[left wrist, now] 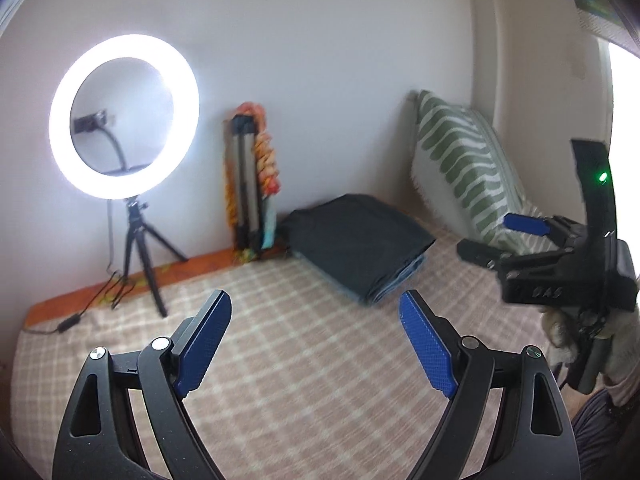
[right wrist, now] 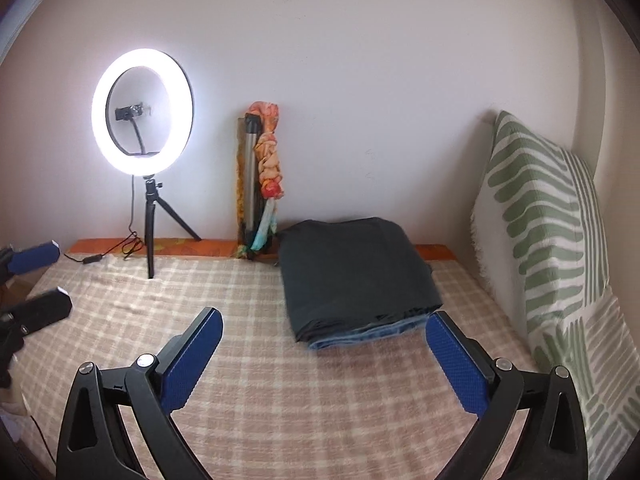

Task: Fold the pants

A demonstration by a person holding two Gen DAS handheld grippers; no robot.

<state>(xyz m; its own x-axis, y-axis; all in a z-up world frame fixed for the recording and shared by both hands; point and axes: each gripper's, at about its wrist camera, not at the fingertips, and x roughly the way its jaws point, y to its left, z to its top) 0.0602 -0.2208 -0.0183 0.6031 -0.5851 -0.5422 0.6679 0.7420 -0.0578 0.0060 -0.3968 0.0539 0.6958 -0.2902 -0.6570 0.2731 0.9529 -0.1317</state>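
Observation:
A stack of folded pants, dark grey on top [right wrist: 352, 272] with blue denim beneath [right wrist: 372, 334], lies on the checked bedspread [right wrist: 280, 380] near the back wall; it also shows in the left wrist view [left wrist: 360, 244]. My right gripper [right wrist: 324, 340] is open and empty, raised just in front of the stack. My left gripper [left wrist: 316, 328] is open and empty, held above the bed to the left of the stack. The right gripper [left wrist: 496, 236] shows at the right edge of the left wrist view, and the left gripper [right wrist: 42, 276] at the left edge of the right wrist view.
A lit ring light on a small tripod [right wrist: 142, 112] stands at the back left with its cable [right wrist: 120, 248] on the bed. A folded tripod with a colourful cloth [right wrist: 260, 176] leans on the wall. A green-striped pillow [right wrist: 544, 216] stands at the right.

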